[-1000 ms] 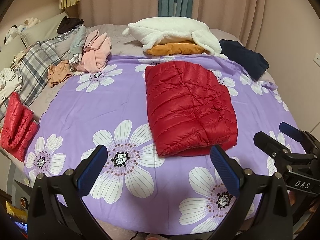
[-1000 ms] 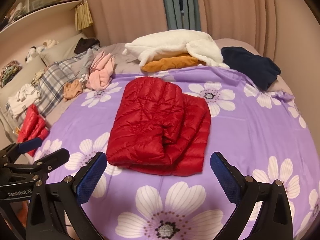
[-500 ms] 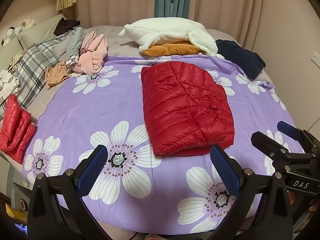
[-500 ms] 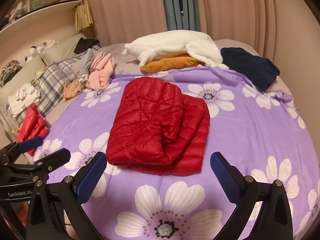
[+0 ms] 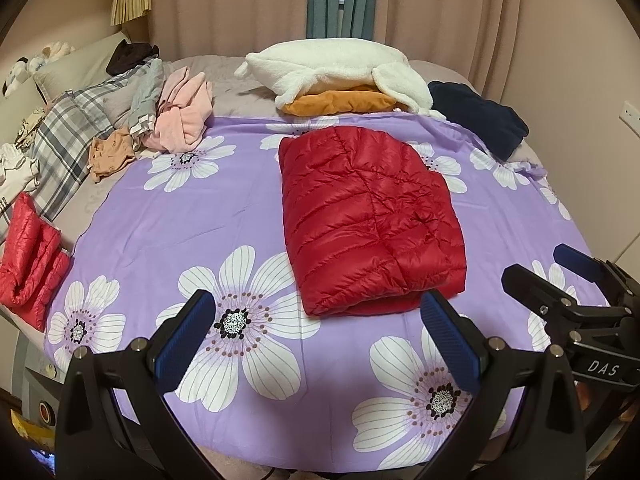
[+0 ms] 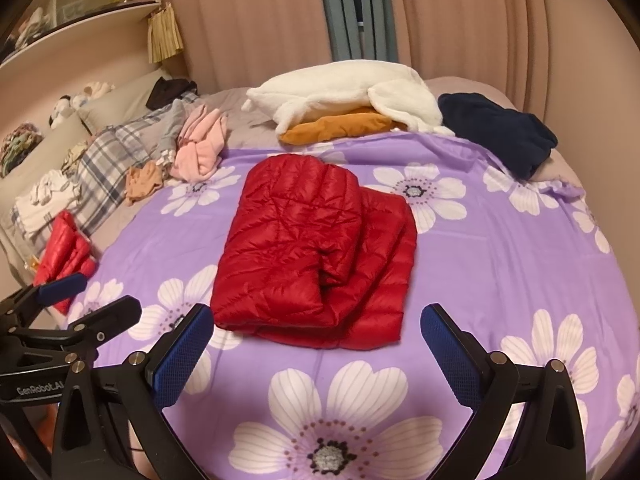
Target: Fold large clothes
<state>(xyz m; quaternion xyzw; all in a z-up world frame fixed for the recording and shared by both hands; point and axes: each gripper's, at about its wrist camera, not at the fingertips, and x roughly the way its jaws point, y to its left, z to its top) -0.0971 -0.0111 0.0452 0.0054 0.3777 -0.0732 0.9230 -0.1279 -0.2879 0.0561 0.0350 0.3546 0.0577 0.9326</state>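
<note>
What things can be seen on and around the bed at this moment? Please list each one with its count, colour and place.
folded down jacket: 1, red, middle of the sheet
floral sheet: 1, purple with white flowers, spread over the bed
second padded garment: 1, red, left edge of the bed
fleece garment: 1, white, far side, on top of the orange one
orange garment: 1, under the white fleece
dark garment: 1, navy, far right
pink garment: 1, far left pile
plaid cloth: 1, grey and white, left
curtains: pink, behind the bed
left gripper: 1, black with blue pads, open
right gripper: 1, same, open
</note>
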